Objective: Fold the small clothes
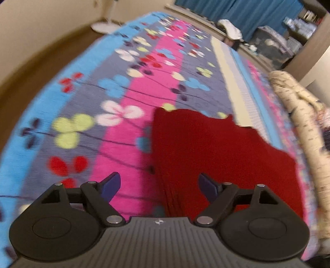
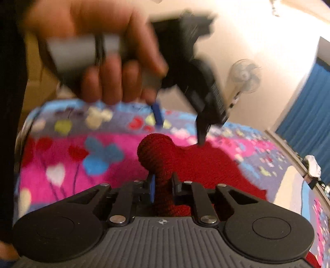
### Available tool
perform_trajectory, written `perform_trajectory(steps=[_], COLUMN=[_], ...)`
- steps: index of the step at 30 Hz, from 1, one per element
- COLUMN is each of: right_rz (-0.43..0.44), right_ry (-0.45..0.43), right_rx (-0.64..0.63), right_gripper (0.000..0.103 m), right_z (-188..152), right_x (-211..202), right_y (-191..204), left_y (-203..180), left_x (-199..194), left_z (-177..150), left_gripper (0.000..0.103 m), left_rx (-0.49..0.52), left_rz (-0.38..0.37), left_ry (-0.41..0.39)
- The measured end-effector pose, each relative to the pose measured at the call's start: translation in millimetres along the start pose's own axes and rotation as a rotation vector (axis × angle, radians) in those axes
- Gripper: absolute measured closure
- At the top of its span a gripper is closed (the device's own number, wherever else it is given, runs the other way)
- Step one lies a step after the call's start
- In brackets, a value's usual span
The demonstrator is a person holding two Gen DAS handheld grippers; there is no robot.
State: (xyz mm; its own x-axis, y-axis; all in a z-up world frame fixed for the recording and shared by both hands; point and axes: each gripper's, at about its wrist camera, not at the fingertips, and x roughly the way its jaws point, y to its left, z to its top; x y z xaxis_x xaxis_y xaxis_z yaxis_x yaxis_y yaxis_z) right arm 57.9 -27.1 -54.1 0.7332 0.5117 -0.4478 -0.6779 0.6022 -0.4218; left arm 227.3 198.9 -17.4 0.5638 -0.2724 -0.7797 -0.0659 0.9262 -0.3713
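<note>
A dark red knitted garment (image 1: 216,148) lies spread on a flowered blanket (image 1: 127,86). My left gripper (image 1: 159,185) is open and empty, hovering just above the garment's near left edge. In the right wrist view, my right gripper (image 2: 163,185) is shut on a bunched fold of the red garment (image 2: 206,165), which rises in a rounded lump past the jaws. The left gripper also shows there (image 2: 179,125), held by a hand (image 2: 99,41), blurred, its fingers open above the garment's far edge.
The blanket covers a bed, with brown floor and a white fan base (image 1: 103,25) to the left. A cream printed quilt (image 1: 299,115) lies along the bed's right side. Blue curtains (image 1: 237,10) and cluttered shelves stand beyond. A standing fan (image 2: 245,75) is by the wall.
</note>
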Motion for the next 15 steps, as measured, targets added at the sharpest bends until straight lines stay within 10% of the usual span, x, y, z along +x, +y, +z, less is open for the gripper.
perform_trajectory(steps=[5,11,13,15], right_rz=[-0.035,-0.036,-0.033,-0.031], right_ry=[-0.058,-0.084,-0.091,-0.100], right_rx=[0.075,0.075,0.074,0.081], right_gripper=[0.089,0.089,0.089,0.089], right_z=[9.3,4.6,2.5,2.6], right_x=[-18.7,-21.2,-22.2,-23.6], right_y=[-22.1,-18.5,-17.2,-17.7], left_y=[12.8,3.2,-1.4,-4.1], left_x=[40.9,81.8,88.8,90.8], left_z=[17.7,26.3,28.0,29.8], left_gripper=[0.012,0.014,0.051,0.066], left_rx=[-0.111,-0.095,-0.076,-0.065], left_rz=[-0.192,-0.253,-0.279,-0.270], left_ry=[0.117,0.186,0.178,0.154])
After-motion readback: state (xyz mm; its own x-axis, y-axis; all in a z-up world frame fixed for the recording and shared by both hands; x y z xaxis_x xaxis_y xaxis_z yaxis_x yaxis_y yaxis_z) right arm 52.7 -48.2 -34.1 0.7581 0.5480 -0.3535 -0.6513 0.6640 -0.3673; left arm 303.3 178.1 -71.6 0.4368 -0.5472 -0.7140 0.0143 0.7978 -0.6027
